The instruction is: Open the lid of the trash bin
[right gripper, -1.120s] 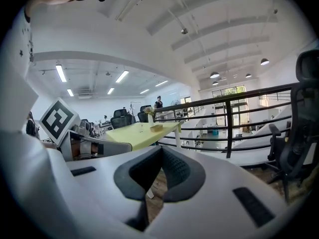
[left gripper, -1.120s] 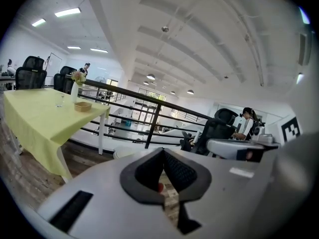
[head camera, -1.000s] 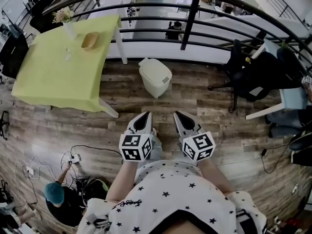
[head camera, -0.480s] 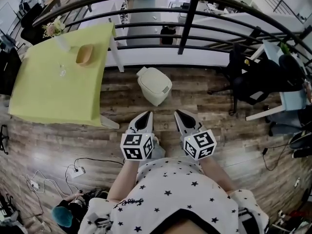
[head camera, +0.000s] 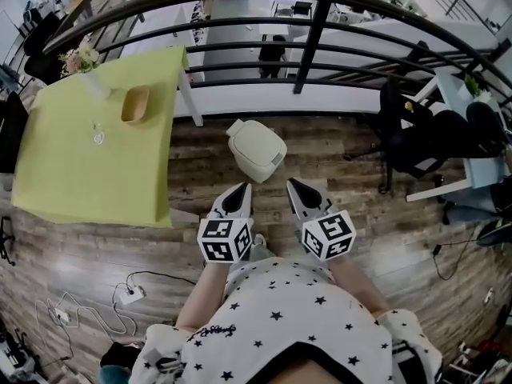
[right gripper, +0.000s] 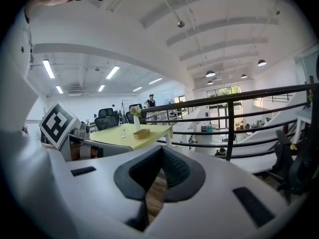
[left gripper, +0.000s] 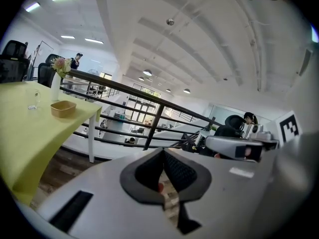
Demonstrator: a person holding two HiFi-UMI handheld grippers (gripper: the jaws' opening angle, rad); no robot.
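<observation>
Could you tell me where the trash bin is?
In the head view, the trash bin stands just beyond the left gripper and right gripper, right of the green table.

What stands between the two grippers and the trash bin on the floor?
Nothing visible does. In the head view, only bare wooden floor lies between the left gripper, the right gripper and the trash bin, whose lid is down. The green table stands off to the left.
</observation>
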